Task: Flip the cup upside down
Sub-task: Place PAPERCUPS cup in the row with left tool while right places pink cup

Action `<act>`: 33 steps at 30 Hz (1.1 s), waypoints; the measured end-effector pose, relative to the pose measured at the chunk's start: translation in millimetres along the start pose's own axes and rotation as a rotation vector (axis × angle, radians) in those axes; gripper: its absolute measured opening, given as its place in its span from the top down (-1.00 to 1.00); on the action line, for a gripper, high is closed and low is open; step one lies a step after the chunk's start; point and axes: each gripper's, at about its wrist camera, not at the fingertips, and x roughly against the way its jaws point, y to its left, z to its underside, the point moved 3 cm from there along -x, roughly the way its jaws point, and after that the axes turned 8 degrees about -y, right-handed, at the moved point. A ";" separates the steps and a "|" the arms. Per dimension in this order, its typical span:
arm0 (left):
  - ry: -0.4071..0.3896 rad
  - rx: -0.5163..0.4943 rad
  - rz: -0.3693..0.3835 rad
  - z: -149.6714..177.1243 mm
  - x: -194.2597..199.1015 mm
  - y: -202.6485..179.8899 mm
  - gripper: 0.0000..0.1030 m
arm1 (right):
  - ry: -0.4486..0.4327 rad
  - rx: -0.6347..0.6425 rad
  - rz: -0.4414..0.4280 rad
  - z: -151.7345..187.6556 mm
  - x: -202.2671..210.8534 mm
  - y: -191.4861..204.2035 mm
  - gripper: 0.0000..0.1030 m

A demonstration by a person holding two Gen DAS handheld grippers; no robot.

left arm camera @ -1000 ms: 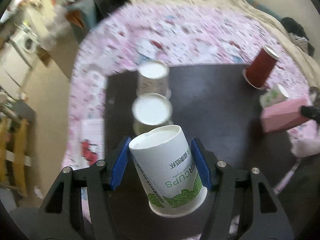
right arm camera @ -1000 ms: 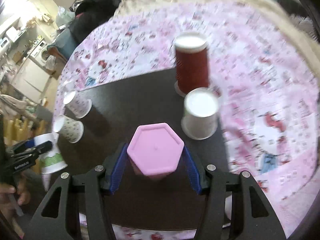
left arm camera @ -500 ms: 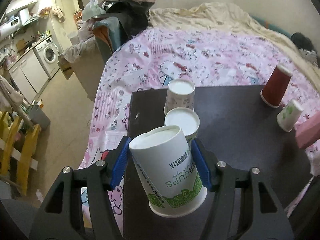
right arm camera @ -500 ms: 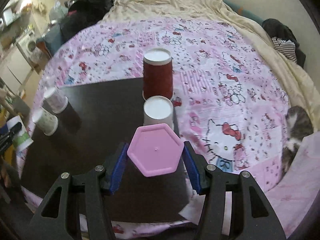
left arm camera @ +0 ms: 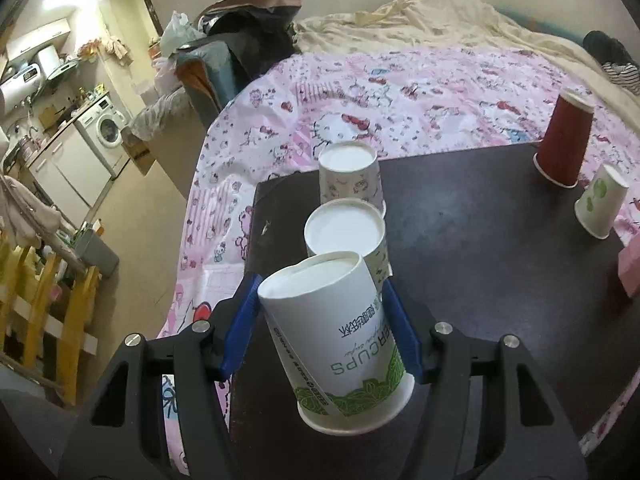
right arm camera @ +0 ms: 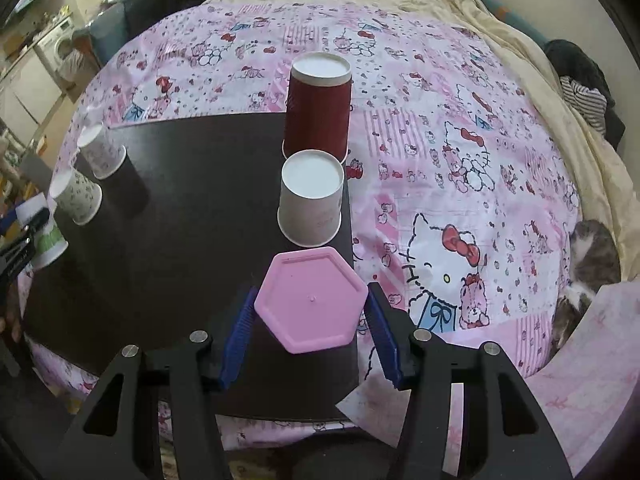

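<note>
A white paper cup with green print [left arm camera: 336,336] is held bottom up, leaning a little, with my left gripper [left arm camera: 320,292] shut on its sides over the left end of the dark table [left arm camera: 480,260]. I cannot tell whether its rim touches the tabletop. In the right wrist view a pink hexagonal cup [right arm camera: 312,312] is bottom up, and my right gripper [right arm camera: 313,292] is shut on it over the table's near right corner. The left gripper with its cup [right arm camera: 44,236] shows at that view's left edge.
Two upturned paper cups [left arm camera: 348,176] [left arm camera: 344,232] stand just ahead of the left gripper. A red cup [right arm camera: 318,108] and a white cup [right arm camera: 310,200] stand upturned ahead of the right gripper. A pink patterned bedspread [right arm camera: 460,140] surrounds the table, and a cat [right arm camera: 592,256] lies at the right.
Both views have swung. The left gripper tipped up to a flatter angle and sank a little with its cup. The right gripper rolled, still holding the pink cup.
</note>
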 end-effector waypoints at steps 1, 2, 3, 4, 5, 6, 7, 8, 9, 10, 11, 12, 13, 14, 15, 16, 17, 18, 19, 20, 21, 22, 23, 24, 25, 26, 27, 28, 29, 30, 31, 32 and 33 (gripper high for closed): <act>0.009 0.006 0.000 1.7 -3.3 0.7 -0.13 | 0.003 0.001 0.005 0.2 -2.1 -0.1 -0.11; 0.016 0.014 -0.001 2.9 -5.4 1.8 -0.13 | 0.004 -0.004 0.004 0.4 -4.2 -0.5 -0.11; 0.012 0.020 -0.001 3.4 -6.1 3.0 -0.13 | 0.003 -0.009 -0.003 0.4 -5.8 -1.0 -0.11; 0.007 0.019 -0.005 3.6 -6.8 3.6 -0.13 | 0.002 -0.019 -0.010 0.7 -7.7 -1.4 -0.11; 0.006 0.018 -0.007 3.9 -7.5 3.9 -0.13 | 0.000 -0.026 -0.014 1.4 -9.2 -1.5 -0.11; 0.006 0.016 -0.007 4.2 -7.5 3.8 -0.14 | -0.012 -0.028 -0.014 2.1 -9.9 -1.1 -0.11; 0.005 0.010 -0.007 5.0 -6.3 3.3 -0.14 | -0.022 -0.024 -0.014 2.7 -10.1 0.2 -0.12; 0.004 0.003 -0.008 5.8 -5.0 2.5 -0.15 | -0.032 -0.021 -0.014 3.4 -10.2 0.9 -0.12; 0.005 -0.001 -0.010 6.8 -2.7 1.9 -0.17 | -0.038 -0.023 -0.013 3.9 -10.3 0.9 -0.12; 0.016 -0.001 0.001 8.5 -1.2 1.1 -0.17 | -0.045 -0.028 -0.012 3.9 -10.1 0.1 -0.12; 0.050 0.009 0.017 12.1 -2.5 0.3 -0.17 | -0.050 -0.031 -0.013 4.0 -10.2 -0.7 -0.12; 0.088 0.024 0.022 17.0 -5.4 0.7 -0.17 | -0.057 -0.040 -0.011 4.6 -10.4 -2.3 -0.12; 0.116 0.039 0.029 21.2 -8.1 1.3 -0.17 | -0.061 -0.046 -0.013 4.3 -10.7 -3.7 -0.12; 0.145 0.056 0.038 25.2 -10.5 1.8 -0.18 | -0.063 -0.051 -0.018 4.4 -11.2 -4.7 -0.13; 0.174 0.072 0.047 29.0 -12.5 2.3 -0.19 | -0.063 -0.054 -0.023 4.2 -11.9 -5.3 -0.13; 0.191 0.082 0.061 31.3 -13.5 1.9 -0.19 | -0.061 -0.062 -0.031 4.3 -12.5 -6.2 -0.13; 0.192 0.079 0.071 31.3 -12.6 0.6 -0.23 | -0.059 -0.070 -0.038 4.6 -12.9 -7.1 -0.14; 0.187 0.072 0.074 31.2 -11.5 -0.7 -0.37 | -0.058 -0.076 -0.044 5.0 -13.3 -7.9 -0.14; 0.174 0.065 0.075 29.7 -8.5 -2.1 -0.52 | -0.056 -0.081 -0.050 5.2 -13.7 -8.4 -0.14; 0.162 0.063 0.076 28.3 -5.8 -3.0 -0.58 | -0.052 -0.085 -0.054 5.5 -14.5 -8.9 -0.14; 0.148 0.061 0.079 27.0 -2.8 -3.5 -0.62 | -0.044 -0.091 -0.060 5.9 -16.1 -9.2 -0.15; 0.138 0.056 0.083 25.7 -0.7 -4.5 -0.62 | -0.037 -0.094 -0.066 6.5 -17.6 -8.9 -0.19; 0.136 0.048 0.079 25.1 0.3 -5.7 -0.62 | -0.030 -0.096 -0.069 7.1 -18.8 -8.9 -0.25; 0.136 0.046 0.081 25.1 0.6 -5.8 -0.62 | -0.026 -0.099 -0.065 7.3 -19.4 -9.4 -0.28; 0.137 0.046 0.084 24.4 0.3 -5.9 -0.62 | -0.030 -0.103 -0.065 7.3 -18.9 -10.1 -0.31; 0.136 0.048 0.081 23.8 0.6 -5.4 -0.62 | -0.036 -0.106 -0.065 7.0 -17.8 -10.9 -0.36; 0.129 0.053 0.081 22.7 1.9 -4.7 -0.62 | -0.040 -0.110 -0.063 6.9 -17.1 -11.6 -0.39; 0.121 0.055 0.083 20.6 3.8 -4.0 -0.62 | -0.044 -0.118 -0.067 6.6 -16.3 -13.1 -0.45; 0.112 0.056 0.083 18.6 6.3 -3.5 -0.62 | -0.046 -0.125 -0.070 6.7 -15.8 -13.8 -0.50; 0.099 0.058 0.083 15.9 10.1 -2.3 -0.62 | -0.048 -0.130 -0.073 6.6 -15.3 -14.9 -0.53; 0.082 0.064 0.083 12.0 17.1 0.0 -0.62 | -0.052 -0.133 -0.073 6.7 -14.4 -15.7 -0.58; 0.072 0.073 0.088 9.7 22.2 2.0 -0.62 | -0.058 -0.134 -0.073 6.6 -13.0 -16.4 -0.62; 0.054 0.088 0.095 5.8 30.3 4.9 -0.62 | -0.067 -0.135 -0.071 5.8 -10.3 -17.2 -0.62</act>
